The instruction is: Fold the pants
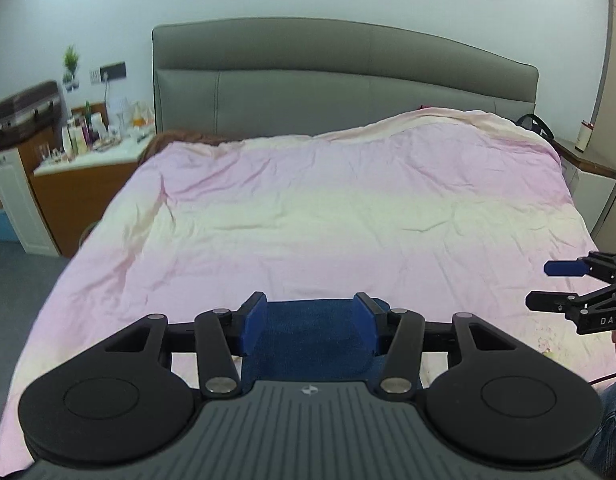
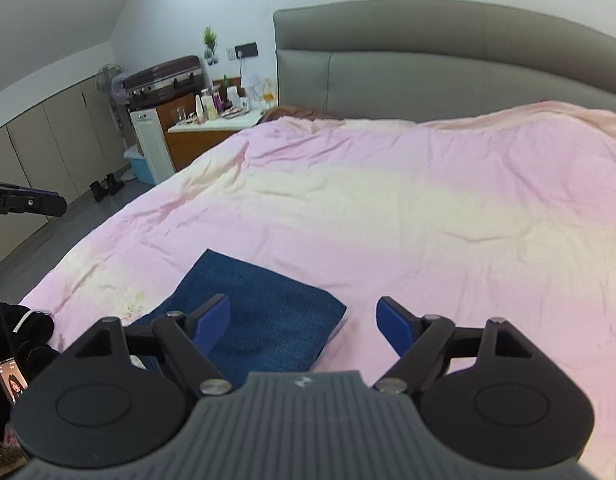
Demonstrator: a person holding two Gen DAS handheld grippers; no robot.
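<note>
- Left wrist view: left gripper (image 1: pixel 311 327) hangs above the near edge of the bed (image 1: pixel 308 216), jaws released, nothing pressed between them. Only a strip of the folded pants (image 1: pixel 308 332) shows in the gap, lying flat on the pink quilt below, apart from the pads.
- Same view, right edge: right gripper (image 1: pixel 547 286) also in the air, jaws spread, empty.
- Right wrist view: right gripper (image 2: pixel 304 322) is raised over the bed (image 2: pixel 427 200), jaws wide apart, holding nothing. The pants (image 2: pixel 264 304) lie as a neat dark-blue rectangle on the quilt near the foot of the bed, edges square, no loose leg showing.
- Judgement: fold looks complete; both tools are clear of the cloth so it rests undisturbed.
- A phone (image 2: pixel 12 382) sits at the lower left.
</note>
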